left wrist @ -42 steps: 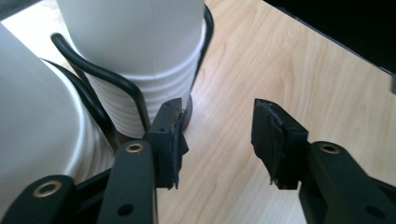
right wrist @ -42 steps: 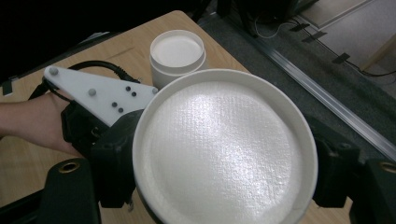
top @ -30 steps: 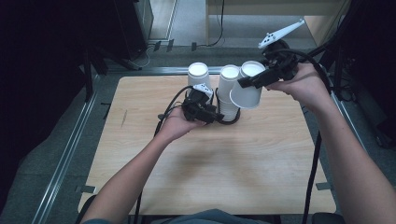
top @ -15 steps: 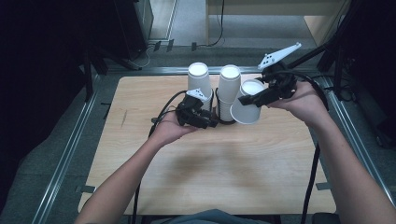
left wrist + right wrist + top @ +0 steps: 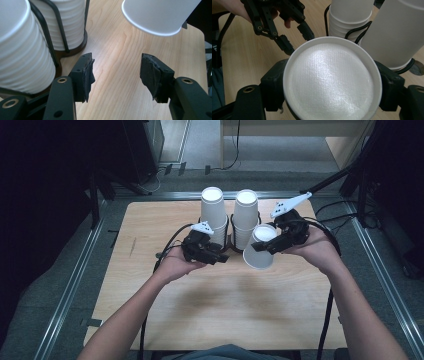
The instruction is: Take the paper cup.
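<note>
A single white paper cup [image 5: 259, 255] hangs tilted, mouth down, just above the table [image 5: 225, 315]. My right gripper [image 5: 264, 243] is shut on it near its closed bottom [image 5: 332, 80], one pad on each side. My left gripper [image 5: 223, 258] lies low to the cup's left, at the foot of the black wire holder [image 5: 231, 240]. Its jaws [image 5: 116, 72] stand open and have just been opening, with bare wood between them. The cup's rim [image 5: 152, 23] hangs above and beyond them. Two stacks of inverted white cups [image 5: 212, 210] [image 5: 246, 212] stand in the holder.
The holder with its stacks stands at the middle of the table's far edge, directly behind both grippers. Bare wood lies to the left, to the right and toward the person. Black cables [image 5: 327, 320] trail along the forearms. Dark stands and floor rails surround the table.
The right hand has brought the cup down from above the stacks to just over the table beside them. The left gripper has slid a little toward the person.
</note>
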Action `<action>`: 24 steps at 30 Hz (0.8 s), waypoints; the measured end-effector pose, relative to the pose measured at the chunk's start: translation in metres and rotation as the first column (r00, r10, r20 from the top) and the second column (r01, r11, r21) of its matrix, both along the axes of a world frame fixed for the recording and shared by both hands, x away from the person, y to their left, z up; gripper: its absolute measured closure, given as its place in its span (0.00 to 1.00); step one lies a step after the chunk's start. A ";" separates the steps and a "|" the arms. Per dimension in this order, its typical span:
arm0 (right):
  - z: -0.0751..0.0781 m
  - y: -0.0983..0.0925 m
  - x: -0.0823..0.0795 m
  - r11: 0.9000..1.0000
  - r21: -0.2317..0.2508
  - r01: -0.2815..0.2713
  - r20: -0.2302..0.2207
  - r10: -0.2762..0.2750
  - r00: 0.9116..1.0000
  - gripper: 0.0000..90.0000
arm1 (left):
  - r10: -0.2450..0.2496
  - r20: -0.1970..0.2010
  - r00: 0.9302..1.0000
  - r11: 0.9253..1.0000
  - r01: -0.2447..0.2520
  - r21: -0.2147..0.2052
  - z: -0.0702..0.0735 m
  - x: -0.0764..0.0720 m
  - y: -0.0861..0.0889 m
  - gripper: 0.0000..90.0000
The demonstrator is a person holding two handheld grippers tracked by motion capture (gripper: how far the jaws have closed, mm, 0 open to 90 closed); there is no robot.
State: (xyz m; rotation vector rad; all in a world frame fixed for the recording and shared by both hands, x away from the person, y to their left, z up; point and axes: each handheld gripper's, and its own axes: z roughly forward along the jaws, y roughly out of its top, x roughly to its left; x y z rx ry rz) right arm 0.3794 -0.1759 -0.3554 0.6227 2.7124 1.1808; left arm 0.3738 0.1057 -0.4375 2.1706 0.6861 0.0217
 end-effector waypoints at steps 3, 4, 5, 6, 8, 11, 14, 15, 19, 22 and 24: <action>-0.010 0.002 -0.001 1.000 0.007 -0.007 -0.018 0.007 1.000 0.28 | -0.004 -0.006 1.000 1.000 0.004 0.006 -0.005 -0.002 0.003 0.48; -0.014 0.004 -0.002 1.000 0.006 -0.012 -0.024 0.012 1.000 0.28 | -0.007 -0.010 1.000 1.000 0.007 0.010 -0.006 -0.002 0.004 0.48; -0.017 0.005 -0.003 1.000 0.006 -0.018 -0.024 0.018 1.000 0.28 | -0.004 -0.011 1.000 1.000 0.005 0.011 -0.008 -0.002 0.005 0.48; -0.021 0.007 -0.003 1.000 0.007 -0.026 -0.023 0.026 0.999 0.28 | -0.001 -0.015 1.000 1.000 0.001 0.013 -0.009 -0.003 0.006 0.48; -0.026 0.009 -0.005 0.999 0.006 -0.039 -0.023 0.039 0.999 0.28 | 0.004 -0.018 1.000 1.000 -0.004 0.002 -0.011 -0.003 0.009 0.48; -0.034 0.011 -0.008 0.999 0.010 -0.048 -0.022 0.049 0.999 0.27 | -0.008 0.003 1.000 1.000 0.008 -0.005 -0.014 -0.005 0.013 0.48; -0.041 0.014 -0.011 0.998 0.025 -0.058 -0.025 0.059 0.998 0.27 | -0.026 0.008 1.000 1.000 0.026 0.004 -0.016 -0.008 0.016 0.48; -0.044 0.015 -0.012 0.998 0.027 -0.060 -0.027 0.061 0.998 0.27 | -0.031 -0.009 0.999 1.000 0.031 0.006 -0.017 -0.008 0.016 0.48; -0.053 0.020 -0.015 0.996 0.029 -0.084 -0.035 0.085 0.996 0.27 | -0.061 -0.047 0.997 0.998 0.061 -0.009 -0.021 -0.009 0.018 0.43; -0.061 0.023 -0.016 0.995 0.032 -0.096 -0.045 0.098 0.994 0.27 | -0.078 -0.061 0.995 0.997 0.078 -0.008 -0.023 -0.010 0.019 0.38; -0.066 0.025 -0.016 0.994 0.039 -0.101 -0.049 0.103 0.993 0.27 | -0.086 -0.072 0.994 0.996 0.085 -0.017 -0.025 -0.012 0.020 0.36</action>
